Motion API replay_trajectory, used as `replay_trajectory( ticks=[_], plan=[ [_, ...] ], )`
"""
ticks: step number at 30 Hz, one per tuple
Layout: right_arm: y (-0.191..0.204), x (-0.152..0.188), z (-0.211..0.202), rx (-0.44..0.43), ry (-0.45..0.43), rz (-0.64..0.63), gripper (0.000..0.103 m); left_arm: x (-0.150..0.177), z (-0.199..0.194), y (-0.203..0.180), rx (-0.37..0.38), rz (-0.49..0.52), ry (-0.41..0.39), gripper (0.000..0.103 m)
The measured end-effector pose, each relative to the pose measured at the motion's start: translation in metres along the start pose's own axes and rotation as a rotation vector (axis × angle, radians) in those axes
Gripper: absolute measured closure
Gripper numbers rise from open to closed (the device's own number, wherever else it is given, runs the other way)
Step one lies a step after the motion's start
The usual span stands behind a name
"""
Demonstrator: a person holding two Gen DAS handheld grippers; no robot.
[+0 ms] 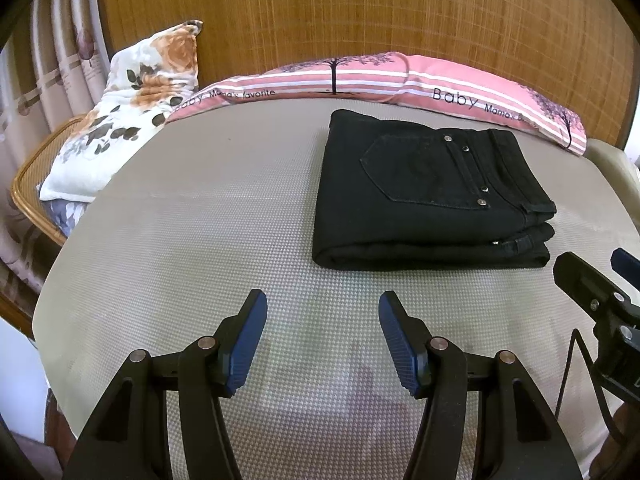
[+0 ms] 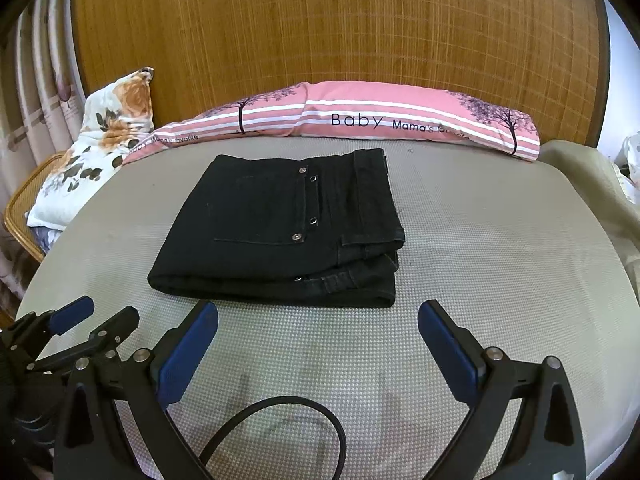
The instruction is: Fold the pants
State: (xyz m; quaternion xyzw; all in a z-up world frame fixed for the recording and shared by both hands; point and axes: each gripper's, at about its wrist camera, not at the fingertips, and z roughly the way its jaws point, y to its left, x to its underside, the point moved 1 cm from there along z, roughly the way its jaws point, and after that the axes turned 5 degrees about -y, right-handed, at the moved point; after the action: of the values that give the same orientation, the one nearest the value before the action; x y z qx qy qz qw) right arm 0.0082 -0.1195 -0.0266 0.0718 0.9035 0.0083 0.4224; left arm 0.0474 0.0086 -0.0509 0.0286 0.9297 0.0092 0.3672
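Looking through my left wrist camera, I see the left claw (image 1: 323, 304) with its blue pads (image 1: 248, 340) partly apart and nothing between them, poised over a grey textured bed (image 1: 180, 220). The pants (image 1: 424, 192), black and folded into a thick rectangle, lie flat on the bed beyond the claw and to its right, well clear of the pads. A back pocket with metal rivets faces up. A pink striped pillow (image 1: 360, 76) lies along the wooden headboard (image 1: 340, 4), and a floral pillow (image 1: 132, 100) leans at the far left. My right claw (image 1: 600, 284) shows at the right edge.

Through my right wrist camera, the right claw (image 2: 318, 314) stands wide, holding nothing. The pants (image 2: 276, 232) lie just beyond its tips, slightly left of centre, untouched. A black cable (image 2: 280, 420) loops over the bed between the claw's arms. My left claw (image 2: 96, 314) appears at the lower left, beside the right one.
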Motion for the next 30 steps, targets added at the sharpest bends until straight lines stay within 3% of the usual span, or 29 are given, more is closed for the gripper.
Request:
replay_trajectory(
  ticks=[30],
  plan=[
    [-0.008, 0.007, 0.013, -0.005, 0.05, 0.034, 0.004, 0.006, 0.004, 0.0, -0.009, 0.01, 0.016, 0.044]
  ],
)
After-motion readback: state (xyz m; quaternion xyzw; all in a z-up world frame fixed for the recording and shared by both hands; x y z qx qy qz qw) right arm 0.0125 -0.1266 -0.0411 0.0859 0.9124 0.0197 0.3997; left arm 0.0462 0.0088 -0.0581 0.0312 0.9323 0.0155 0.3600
